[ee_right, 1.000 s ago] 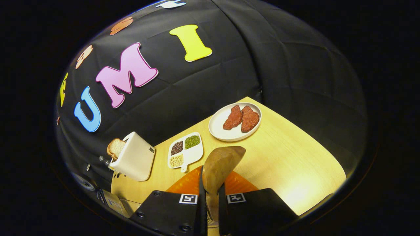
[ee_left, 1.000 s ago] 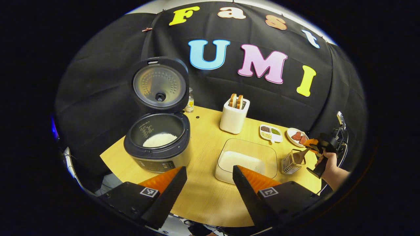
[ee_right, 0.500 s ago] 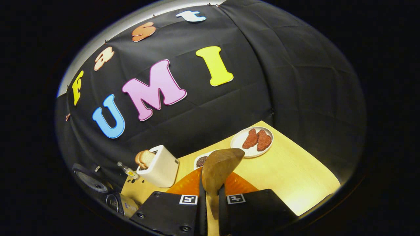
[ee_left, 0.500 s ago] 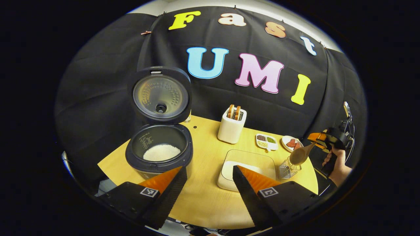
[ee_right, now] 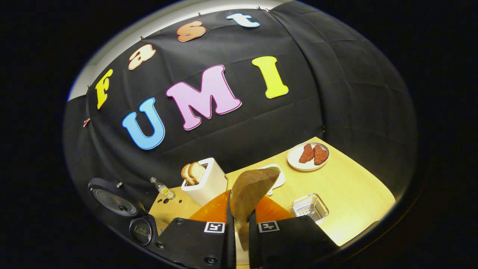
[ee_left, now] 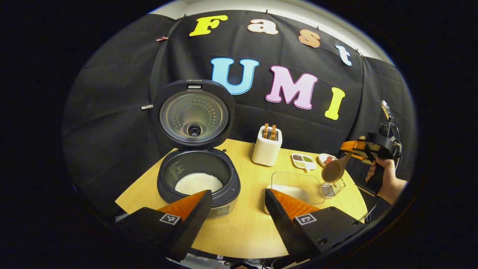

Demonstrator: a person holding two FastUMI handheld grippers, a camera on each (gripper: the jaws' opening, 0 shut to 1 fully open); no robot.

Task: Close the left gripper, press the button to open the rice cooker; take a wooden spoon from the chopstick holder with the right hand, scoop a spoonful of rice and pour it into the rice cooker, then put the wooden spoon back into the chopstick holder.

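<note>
At the right of the left gripper view, the right gripper clamps the brown wooden spoon by its handle, bowl hanging above the wire chopstick holder. The clear square rice container lies just left of it, nearer this hand. The left gripper holds its fingers spread wide, idle.

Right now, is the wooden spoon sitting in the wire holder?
No, the wooden spoon is up in the air above the chopstick holder, pinched between the right gripper's fingers.

A staged kitchen booth; black cloth wall behind a wooden table with toaster
</note>
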